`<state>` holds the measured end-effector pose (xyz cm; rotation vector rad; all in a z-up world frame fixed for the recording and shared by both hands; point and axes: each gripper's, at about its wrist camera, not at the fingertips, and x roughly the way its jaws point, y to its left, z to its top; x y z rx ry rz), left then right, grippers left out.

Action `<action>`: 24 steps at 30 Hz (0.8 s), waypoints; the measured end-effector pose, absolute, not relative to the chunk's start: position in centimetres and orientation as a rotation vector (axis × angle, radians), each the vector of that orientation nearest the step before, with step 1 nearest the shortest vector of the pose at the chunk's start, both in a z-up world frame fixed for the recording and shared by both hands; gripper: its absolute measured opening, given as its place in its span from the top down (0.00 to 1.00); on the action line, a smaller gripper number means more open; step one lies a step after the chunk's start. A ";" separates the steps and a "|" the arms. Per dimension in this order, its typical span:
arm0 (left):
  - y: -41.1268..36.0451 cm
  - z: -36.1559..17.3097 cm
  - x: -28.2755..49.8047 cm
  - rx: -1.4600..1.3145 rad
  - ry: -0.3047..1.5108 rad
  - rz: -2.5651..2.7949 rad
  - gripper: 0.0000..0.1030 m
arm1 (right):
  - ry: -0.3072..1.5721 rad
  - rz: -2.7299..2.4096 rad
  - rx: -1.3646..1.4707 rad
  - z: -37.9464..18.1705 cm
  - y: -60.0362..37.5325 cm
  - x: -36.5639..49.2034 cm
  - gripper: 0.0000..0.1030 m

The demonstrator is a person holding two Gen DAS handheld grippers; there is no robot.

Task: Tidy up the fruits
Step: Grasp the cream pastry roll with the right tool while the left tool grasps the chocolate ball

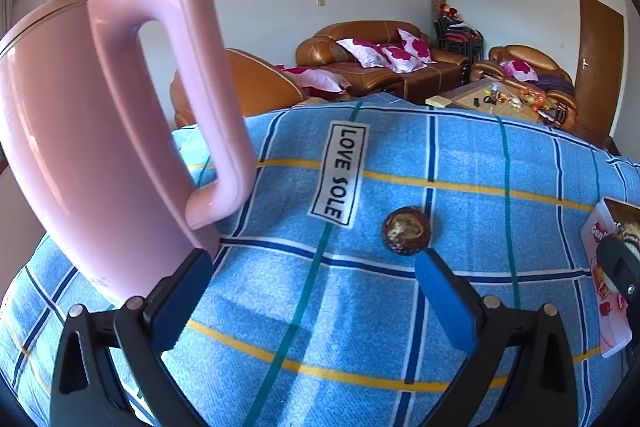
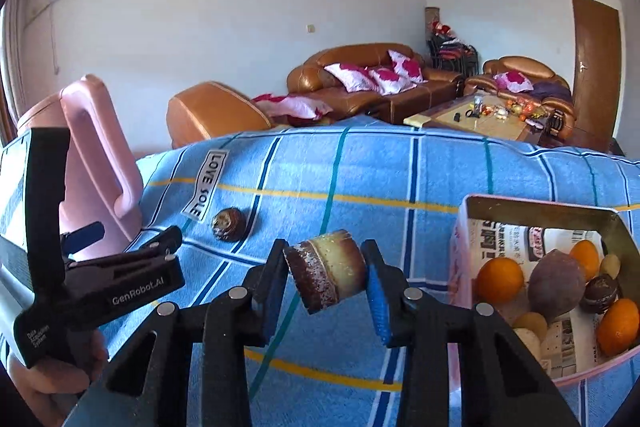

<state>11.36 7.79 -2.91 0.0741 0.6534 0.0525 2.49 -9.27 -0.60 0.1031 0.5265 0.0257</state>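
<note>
Blue checked cloth (image 2: 360, 163) covers the worktop. Right claw (image 2: 326, 273) grips a brown-and-yellow cylindrical piece (image 2: 328, 269), left of the fruit tin (image 2: 540, 205). Left claw (image 1: 314, 267) gapes wide, a dark round fruit (image 1: 407, 231) just ahead.

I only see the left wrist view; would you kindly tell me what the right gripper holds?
Observer: The right gripper is shut on a brown-and-yellow chunk.
Operator: Thank you; what lies in the box?
Observer: Several oranges and a purplish fruit, on newspaper.
Operator: Is the chunk over the box?
Observer: No, it is left of the box, over the cloth.
</note>
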 end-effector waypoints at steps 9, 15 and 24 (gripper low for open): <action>3.9 -3.4 16.0 0.135 0.732 -0.074 0.21 | 0.464 -0.045 0.100 0.2 -10.3 2.6 0.62; 3.2 -5.4 19.0 0.111 0.872 -0.095 0.41 | 0.465 -0.058 0.119 0.2 -10.9 3.0 0.62; 3.1 -5.5 19.3 0.086 0.887 -0.155 0.57 | 0.471 -0.052 0.093 0.1 -10.6 3.1 0.62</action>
